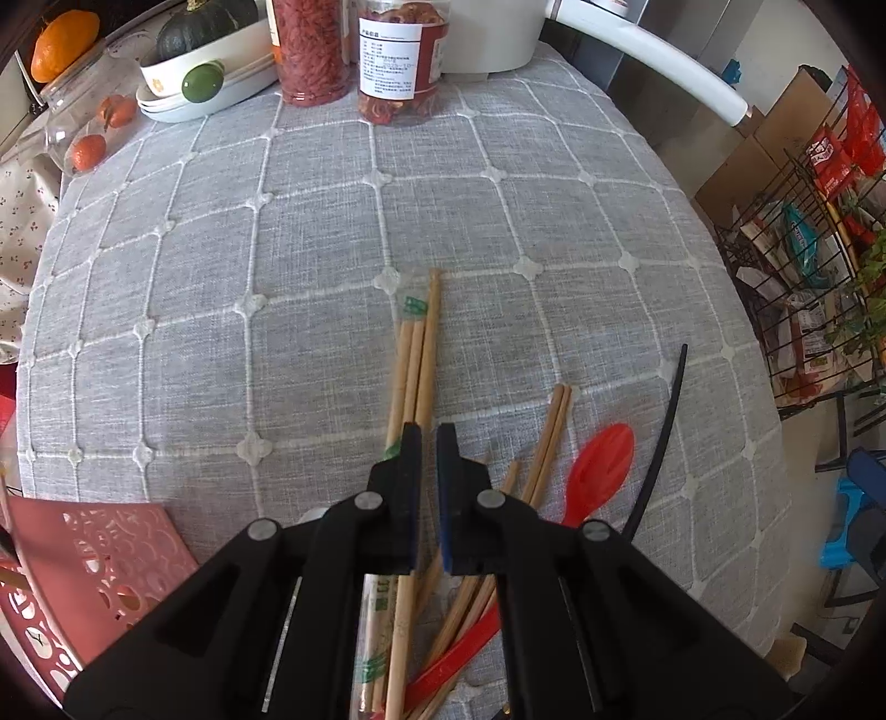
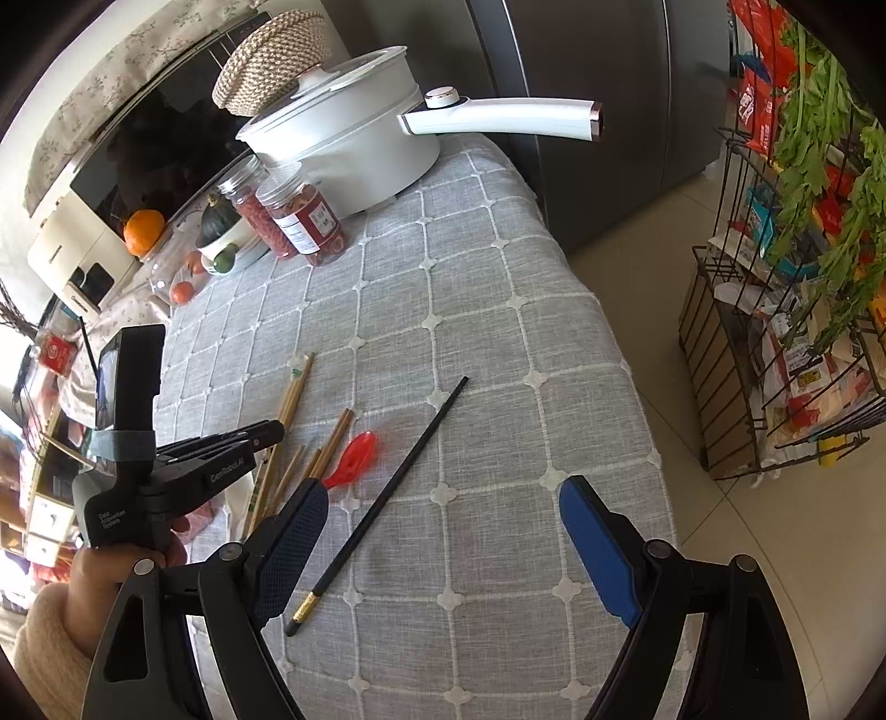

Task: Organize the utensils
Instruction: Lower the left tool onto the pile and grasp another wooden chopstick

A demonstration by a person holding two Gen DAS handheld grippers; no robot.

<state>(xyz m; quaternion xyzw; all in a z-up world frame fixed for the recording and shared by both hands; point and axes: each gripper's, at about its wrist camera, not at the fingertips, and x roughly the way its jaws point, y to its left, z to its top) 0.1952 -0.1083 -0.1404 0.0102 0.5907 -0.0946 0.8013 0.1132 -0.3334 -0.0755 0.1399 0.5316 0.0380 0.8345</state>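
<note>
Several wooden chopsticks (image 1: 416,354), some in clear wrappers, lie in a loose heap on the grey checked tablecloth (image 1: 221,277). A red plastic spoon (image 1: 601,462) lies to their right, and a single black chopstick (image 1: 662,437) farther right. My left gripper (image 1: 429,437) hovers over the heap with its jaws nearly together, and one wooden chopstick runs through the narrow gap. My right gripper (image 2: 443,498) is wide open and empty above the black chopstick (image 2: 387,498). The wooden chopsticks (image 2: 288,404), spoon (image 2: 354,451) and left gripper (image 2: 271,432) also show in the right wrist view.
A pink perforated basket (image 1: 105,559) sits at the near left. At the far end stand two jars (image 1: 398,50), a bowl with a squash (image 1: 210,61) and a white pot (image 2: 354,127). A wire rack (image 2: 775,332) stands right of the table edge.
</note>
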